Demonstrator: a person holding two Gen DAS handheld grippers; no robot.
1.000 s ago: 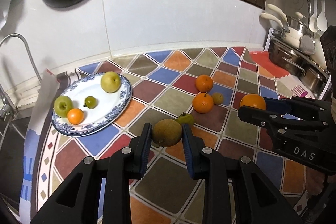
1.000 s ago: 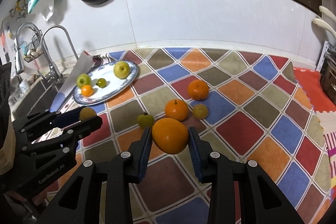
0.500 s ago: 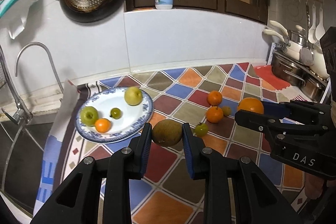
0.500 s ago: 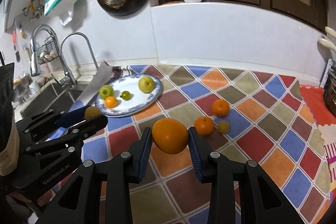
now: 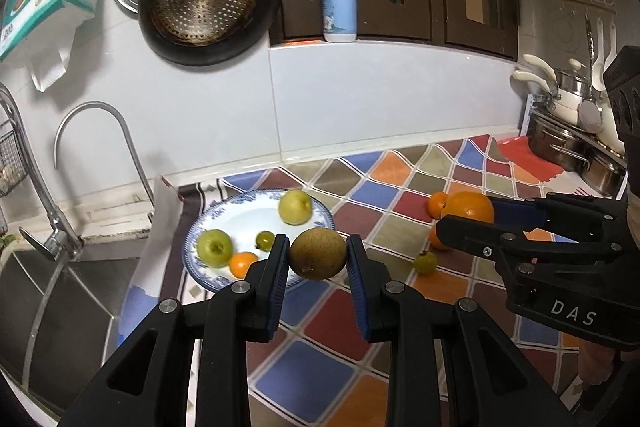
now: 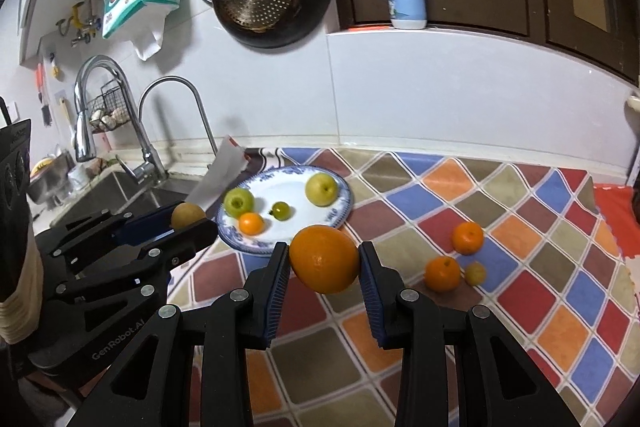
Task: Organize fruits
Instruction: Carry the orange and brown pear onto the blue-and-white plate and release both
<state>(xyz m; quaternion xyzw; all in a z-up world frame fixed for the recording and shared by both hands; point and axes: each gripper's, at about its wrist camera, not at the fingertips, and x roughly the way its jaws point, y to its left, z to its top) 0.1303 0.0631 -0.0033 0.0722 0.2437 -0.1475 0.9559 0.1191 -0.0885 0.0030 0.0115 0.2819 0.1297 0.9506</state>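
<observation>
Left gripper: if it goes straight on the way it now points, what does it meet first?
Probably the plate: the left gripper, shut on a brown fruit, aims down at its near right rim. Depth is unclear.

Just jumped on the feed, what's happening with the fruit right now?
A person is carrying fruit in both handheld grippers above the tiled counter. The left gripper is clamped on a brown round fruit; the right gripper holds a large orange. The blue-rimmed plate by the sink already holds two green apples, a small orange and a small green fruit. Two small oranges and a little yellow fruit lie loose on the counter.
</observation>
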